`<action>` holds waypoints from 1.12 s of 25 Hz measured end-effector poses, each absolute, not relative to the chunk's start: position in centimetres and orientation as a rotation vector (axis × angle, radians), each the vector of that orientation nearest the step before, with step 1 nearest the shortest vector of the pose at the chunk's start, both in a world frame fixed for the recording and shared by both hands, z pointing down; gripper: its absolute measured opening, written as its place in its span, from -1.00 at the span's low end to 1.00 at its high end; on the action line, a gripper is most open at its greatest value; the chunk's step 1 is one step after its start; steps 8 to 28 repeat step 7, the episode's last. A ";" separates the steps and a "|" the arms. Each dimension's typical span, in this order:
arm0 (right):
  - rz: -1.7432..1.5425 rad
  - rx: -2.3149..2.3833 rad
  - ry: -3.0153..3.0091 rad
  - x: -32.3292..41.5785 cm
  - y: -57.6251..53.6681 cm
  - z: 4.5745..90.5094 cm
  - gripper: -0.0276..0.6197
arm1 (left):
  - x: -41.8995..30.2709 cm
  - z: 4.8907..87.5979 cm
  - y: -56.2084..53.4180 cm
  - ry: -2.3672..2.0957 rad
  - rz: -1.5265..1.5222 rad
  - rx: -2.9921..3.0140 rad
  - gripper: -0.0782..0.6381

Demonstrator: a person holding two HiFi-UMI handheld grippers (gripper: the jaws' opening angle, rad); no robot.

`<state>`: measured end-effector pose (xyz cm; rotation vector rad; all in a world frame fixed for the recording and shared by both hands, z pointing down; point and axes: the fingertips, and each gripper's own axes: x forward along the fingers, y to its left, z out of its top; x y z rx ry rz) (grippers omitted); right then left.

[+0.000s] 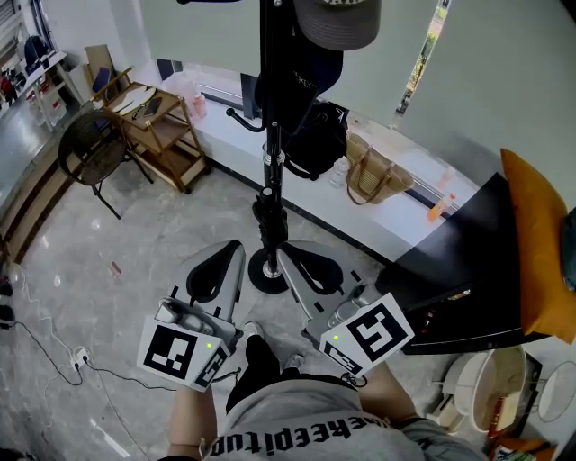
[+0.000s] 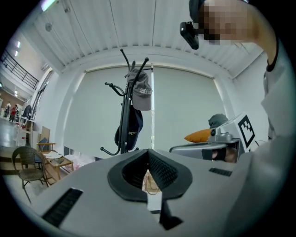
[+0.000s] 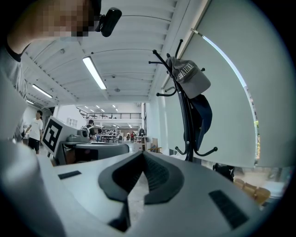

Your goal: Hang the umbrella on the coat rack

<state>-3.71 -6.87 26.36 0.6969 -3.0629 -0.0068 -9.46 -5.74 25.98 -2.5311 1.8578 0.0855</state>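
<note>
The black coat rack [image 1: 273, 135] stands straight ahead on a round base [image 1: 267, 272]. It carries a grey cap [image 1: 337, 22], a dark blue cap [image 1: 301, 76] and a black bag [image 1: 317, 135]. In the gripper views the coat rack [image 2: 126, 120] [image 3: 186, 115] shows with both caps on it. No umbrella shows in any view. My left gripper [image 1: 232, 248] [image 2: 149, 153] is shut and holds nothing, a little short of the base. My right gripper [image 1: 286, 256] [image 3: 142, 155] is beside it, also shut and holding nothing.
A woven bag [image 1: 373, 180] rests on the white window ledge [image 1: 225, 135]. A wooden cart [image 1: 153, 126] and a chair [image 1: 90, 149] stand at the left. A black cabinet [image 1: 468, 270] and an orange cushion [image 1: 535, 243] are at the right. A cable with a socket [image 1: 79, 358] lies on the floor.
</note>
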 end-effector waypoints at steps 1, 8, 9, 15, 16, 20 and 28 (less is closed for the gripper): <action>-0.007 0.700 -3.063 -3.7 -6.9 26.3 -0.88 | -9.6 25.9 -5.7 1.868 0.093 -2.523 -0.74; -0.009 0.719 -3.069 -3.1 -7.3 26.1 -0.88 | -9.9 26.1 -5.5 1.926 0.078 -2.465 -0.74; -0.009 0.719 -3.069 -3.1 -7.3 26.1 -0.88 | -9.9 26.1 -5.5 1.926 0.078 -2.465 -0.74; -0.009 0.719 -3.069 -3.1 -7.3 26.1 -0.88 | -9.9 26.1 -5.5 1.926 0.078 -2.465 -0.74; -0.009 0.719 -3.069 -3.1 -7.3 26.1 -0.88 | -9.9 26.1 -5.5 1.926 0.078 -2.465 -0.74; -0.009 0.719 -3.069 -3.1 -7.3 26.1 -0.88 | -9.9 26.1 -5.5 1.926 0.078 -2.465 -0.74; -0.009 0.719 -3.069 -3.1 -7.3 26.1 -0.88 | -9.9 26.1 -5.5 1.926 0.078 -2.465 -0.74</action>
